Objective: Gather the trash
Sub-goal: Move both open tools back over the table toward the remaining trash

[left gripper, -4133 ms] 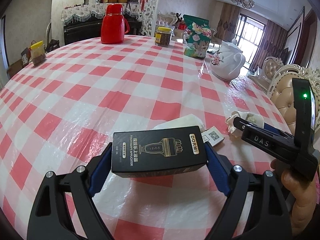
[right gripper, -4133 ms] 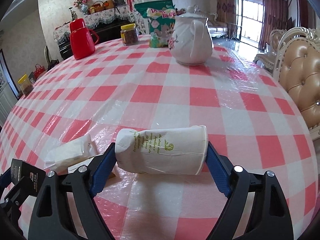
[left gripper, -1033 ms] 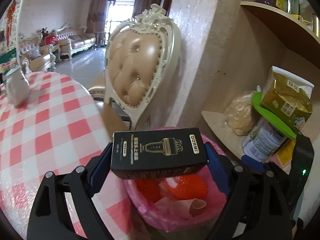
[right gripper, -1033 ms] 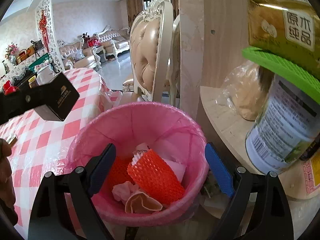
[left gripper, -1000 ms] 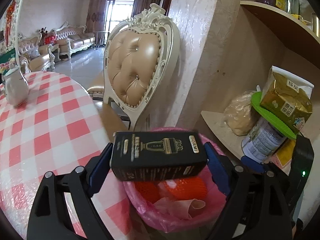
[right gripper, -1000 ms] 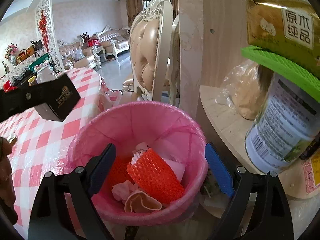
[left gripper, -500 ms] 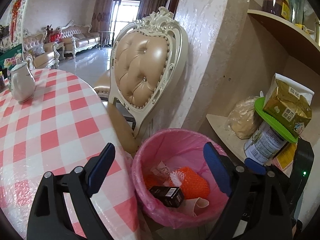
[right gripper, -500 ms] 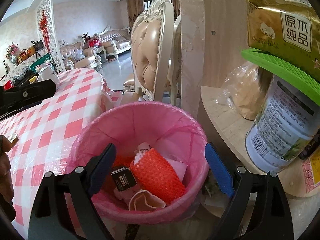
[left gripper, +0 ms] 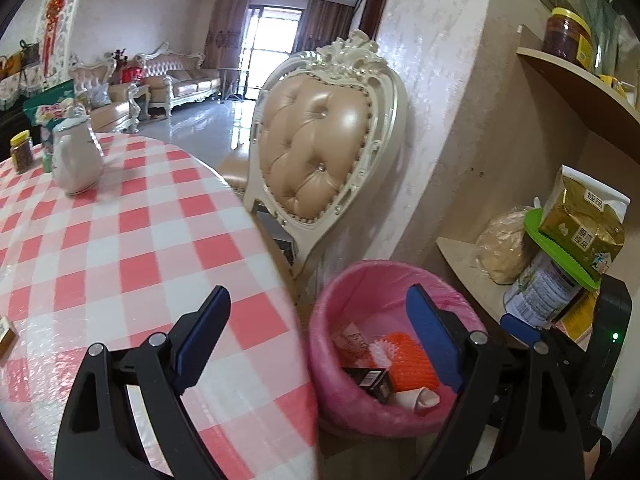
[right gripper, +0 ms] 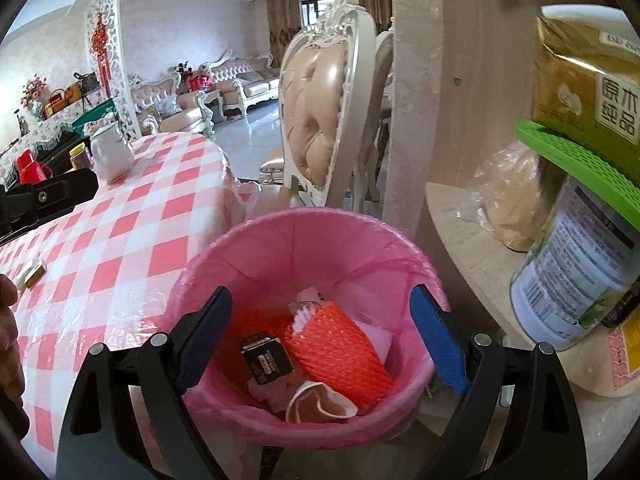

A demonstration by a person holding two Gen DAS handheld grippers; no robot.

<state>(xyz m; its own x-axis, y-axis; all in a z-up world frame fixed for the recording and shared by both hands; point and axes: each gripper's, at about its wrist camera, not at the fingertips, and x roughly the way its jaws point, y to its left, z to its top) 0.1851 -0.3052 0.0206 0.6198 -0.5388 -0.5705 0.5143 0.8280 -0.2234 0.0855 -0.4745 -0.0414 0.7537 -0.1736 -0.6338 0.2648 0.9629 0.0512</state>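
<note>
A pink-lined trash bin [right gripper: 304,216] stands on the floor between the table and a shelf. Inside lie a black box [right gripper: 266,358], an orange foam net [right gripper: 340,344] and a crushed paper cup [right gripper: 320,400]. My right gripper [right gripper: 322,312] hangs open over the bin with nothing between its blue pads. My left gripper [left gripper: 316,320] is open and empty too, straddling the table's edge and the bin [left gripper: 360,276]. The black box [left gripper: 370,380] shows in that view as well.
The round table [left gripper: 120,240] with a red-and-white checked cloth carries a white teapot [left gripper: 76,160] and a small card [right gripper: 30,274]. A padded chair [left gripper: 320,160] stands behind the bin. A shelf [right gripper: 472,240] to the right holds a tin, bags and a green mat.
The black box dropped from my left gripper into the bin. The left gripper then drew back toward the table, so the bin sits further right in its view. The right gripper stayed open over the bin.
</note>
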